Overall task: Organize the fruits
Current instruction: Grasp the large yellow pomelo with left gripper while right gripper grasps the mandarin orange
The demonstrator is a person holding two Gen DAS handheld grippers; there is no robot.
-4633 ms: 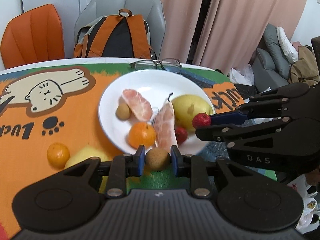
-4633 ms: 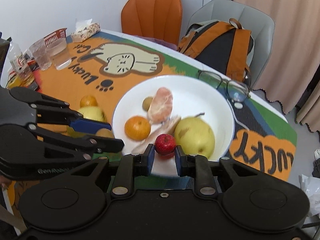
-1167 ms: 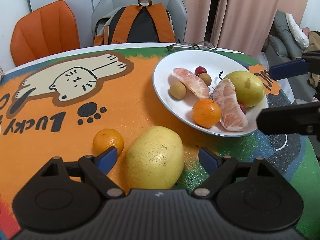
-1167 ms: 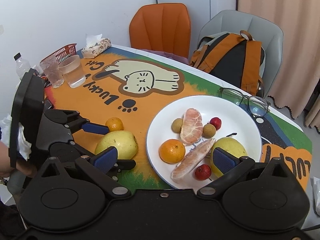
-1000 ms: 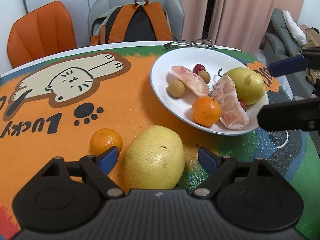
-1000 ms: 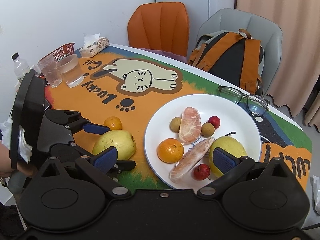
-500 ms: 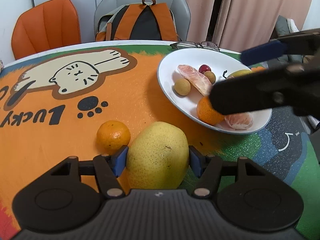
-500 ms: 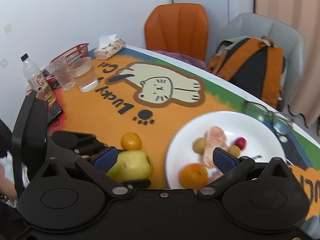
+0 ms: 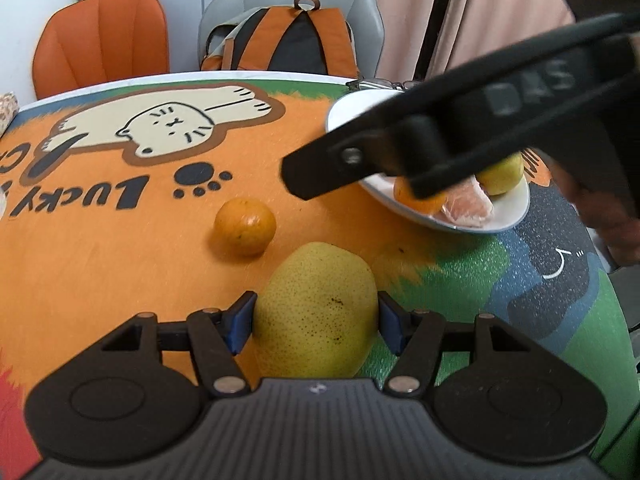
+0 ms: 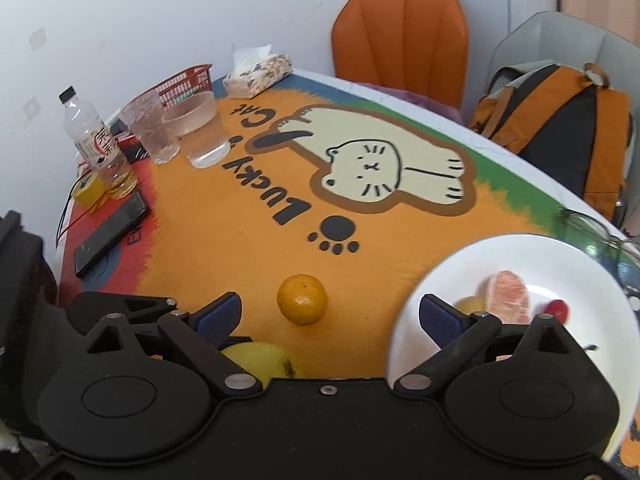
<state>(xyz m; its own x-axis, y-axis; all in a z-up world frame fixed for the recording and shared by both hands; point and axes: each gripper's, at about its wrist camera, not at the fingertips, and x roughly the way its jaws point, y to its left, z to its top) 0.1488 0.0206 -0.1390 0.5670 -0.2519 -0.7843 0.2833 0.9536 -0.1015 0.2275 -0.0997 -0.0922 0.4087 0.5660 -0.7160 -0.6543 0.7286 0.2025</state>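
A large yellow pear (image 9: 316, 300) rests on the orange cat mat, and my left gripper (image 9: 316, 322) is shut on it, a blue pad against each side. A loose orange (image 9: 245, 226) lies just beyond it. In the right wrist view the same orange (image 10: 302, 299) sits just ahead of my right gripper (image 10: 329, 318), whose wide jaws are closing with nothing between the pads. The pear (image 10: 260, 356) peeks out under its left finger. The white plate (image 10: 520, 248) at the right holds grapefruit segments, an orange, a yellow pear and small fruits. A right gripper finger (image 9: 344, 164) crosses the left wrist view.
Glasses (image 10: 592, 228) lie beside the plate's far rim. At the mat's far left stand two cups (image 10: 200, 132), a bottle (image 10: 94, 136), a phone (image 10: 110, 234), a tissue pack (image 10: 258, 72) and a red basket (image 10: 182, 82). An orange chair and a grey chair with a backpack (image 9: 292, 44) stand behind the table.
My left gripper's jaws came together onto the yellow pear. The right gripper swung left from above the plate to behind the loose orange and now crosses the left wrist view.
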